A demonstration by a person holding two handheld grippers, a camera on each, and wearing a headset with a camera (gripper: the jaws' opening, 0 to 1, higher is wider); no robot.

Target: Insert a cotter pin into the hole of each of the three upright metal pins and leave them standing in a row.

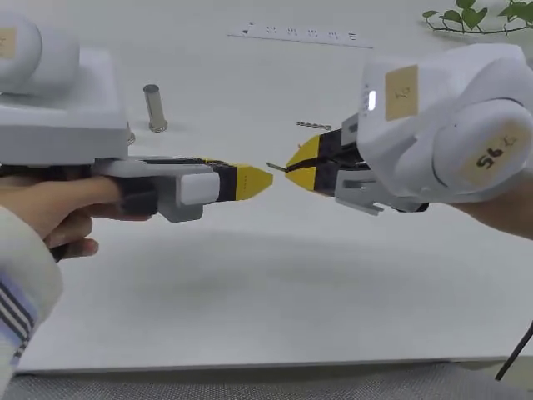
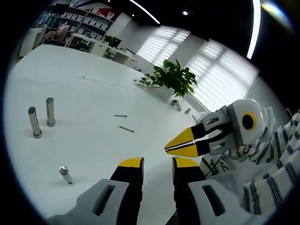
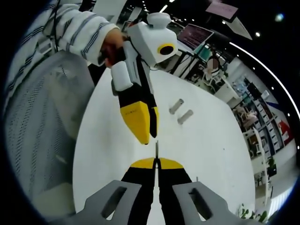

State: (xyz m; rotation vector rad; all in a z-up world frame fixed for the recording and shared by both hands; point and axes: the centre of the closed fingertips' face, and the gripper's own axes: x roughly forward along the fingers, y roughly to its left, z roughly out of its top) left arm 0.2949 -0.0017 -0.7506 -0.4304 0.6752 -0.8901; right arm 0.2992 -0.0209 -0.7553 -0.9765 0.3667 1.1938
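Observation:
My right gripper (image 1: 289,170) is shut on a thin cotter pin (image 1: 276,166), whose end sticks out toward the left gripper (image 1: 265,181). In the right gripper view the cotter pin (image 3: 156,149) rises from my closed jaws (image 3: 156,162), just short of the left gripper's yellow fingers (image 3: 138,123). The left gripper (image 2: 158,163) is open with nothing between its fingers, and the right gripper (image 2: 169,149) faces it. Three metal pins (image 2: 33,122) (image 2: 49,111) (image 2: 65,174) stand on the white table to the left. One metal pin (image 1: 152,108) stands behind the left gripper.
Two loose cotter pins (image 2: 120,116) (image 2: 126,129) lie on the table (image 1: 250,292); one loose cotter pin (image 1: 314,126) is behind the grippers. A white power strip (image 1: 300,34) lies at the far edge, with a plant (image 1: 479,17) at the far right.

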